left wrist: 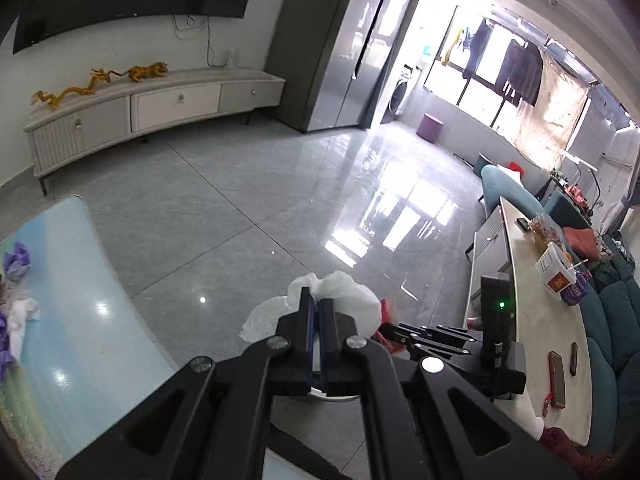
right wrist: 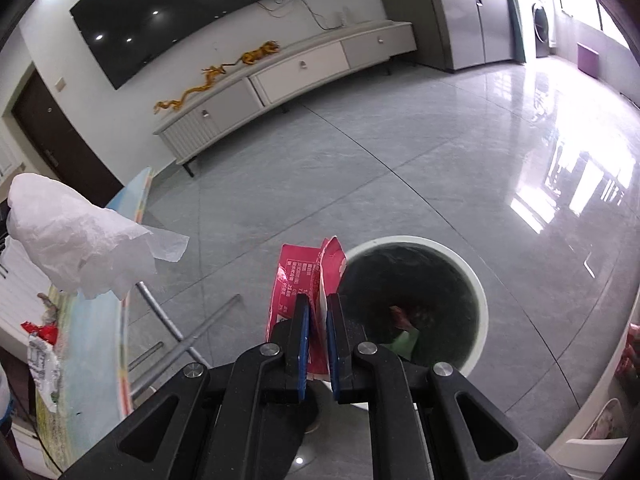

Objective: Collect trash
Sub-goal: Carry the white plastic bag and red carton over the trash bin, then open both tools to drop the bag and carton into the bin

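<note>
In the left wrist view my left gripper [left wrist: 316, 300] is shut on a crumpled white tissue [left wrist: 352, 296] and holds it above the grey floor. To its right are the black fingers [left wrist: 432, 336] of the other gripper, with a bit of red wrapper [left wrist: 387, 310] showing. In the right wrist view my right gripper [right wrist: 317, 300] is shut on a red snack wrapper [right wrist: 296, 272], which stands up between the pads. A round white bin [right wrist: 482, 312] with a dark liner stands on the floor just right of it, with some scraps inside. The white tissue [right wrist: 80, 240] hangs at the left.
A glass-topped table [left wrist: 80, 320] at the left carries purple and white scraps [left wrist: 16, 260] and, in the right wrist view, a red-and-white wrapper [right wrist: 40, 340]. A long low table [left wrist: 552, 360] with a snack box and phones stands right, beside a teal sofa. A TV cabinet lines the far wall.
</note>
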Tool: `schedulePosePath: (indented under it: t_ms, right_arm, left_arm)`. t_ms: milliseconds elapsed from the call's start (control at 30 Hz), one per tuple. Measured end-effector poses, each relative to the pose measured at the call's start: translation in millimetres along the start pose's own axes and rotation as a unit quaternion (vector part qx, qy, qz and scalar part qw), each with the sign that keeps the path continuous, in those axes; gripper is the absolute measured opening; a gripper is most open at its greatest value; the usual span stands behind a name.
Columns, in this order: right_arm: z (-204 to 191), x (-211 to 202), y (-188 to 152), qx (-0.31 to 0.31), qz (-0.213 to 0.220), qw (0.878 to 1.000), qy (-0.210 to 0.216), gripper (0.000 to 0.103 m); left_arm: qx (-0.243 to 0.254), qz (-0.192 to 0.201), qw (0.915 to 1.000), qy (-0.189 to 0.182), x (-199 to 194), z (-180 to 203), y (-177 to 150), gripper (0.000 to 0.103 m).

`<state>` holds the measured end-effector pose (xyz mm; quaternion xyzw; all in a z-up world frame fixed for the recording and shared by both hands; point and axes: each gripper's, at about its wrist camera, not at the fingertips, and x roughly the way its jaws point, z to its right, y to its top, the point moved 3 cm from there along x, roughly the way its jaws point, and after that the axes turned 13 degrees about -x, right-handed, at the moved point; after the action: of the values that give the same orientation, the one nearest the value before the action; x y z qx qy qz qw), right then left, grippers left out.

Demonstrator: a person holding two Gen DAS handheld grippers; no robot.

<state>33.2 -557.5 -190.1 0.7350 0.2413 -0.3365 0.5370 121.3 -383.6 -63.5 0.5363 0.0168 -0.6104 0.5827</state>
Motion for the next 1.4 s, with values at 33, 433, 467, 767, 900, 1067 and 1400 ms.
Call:
schedulePosePath:
  t_ms: [33, 433, 467, 767, 900, 1067, 1400]
  right_arm:
    - [10.0, 6.2, -1.9, 0.008, -0.006, 1.000, -0.004, 0.009]
    - [70.3, 50.9, -22.0, 0.060, -0.046, 0.996, -0.040, 0.033]
    - [71.0, 50.6, -22.8, 0.062, -0.046, 0.996, -0.042, 0.034]
    - [69.2, 31.5, -24.8, 0.069, -0.040, 0.995, -0.059, 0.036]
    - [66.5, 16.1, -24.5, 0.066, -0.034, 0.995, -0.070, 0.036]
    - [63.6, -2.9, -22.8, 0.066, -0.024, 0.994, -0.085, 0.036]
    - [18.4, -57.0, -3.9, 0.030, 0.029, 0.997, -0.069, 0.036]
  left_arm:
    - [-0.001, -0.010, 1.0000, 0.000, 15.2, 5.2, 0.8, 0.002]
    - [-0.024, -0.112, 0.9933, -0.013, 138.1, 38.8, -11.6, 0.004]
    - [-0.023, -0.115, 0.9930, -0.015, 140.3, 39.6, -13.1, 0.004]
    - [-0.028, -0.110, 0.9936, -0.002, 145.9, 39.0, -9.7, 0.057]
    - [-0.032, -0.106, 0.9938, -0.008, 142.5, 40.1, -7.7, 0.057]
    - [-0.040, -0.097, 0.9944, 0.006, 133.2, 37.9, -3.1, 0.057]
    - [-0.051, -0.019, 0.9984, 0.017, 47.5, 25.8, 4.5, 0.057]
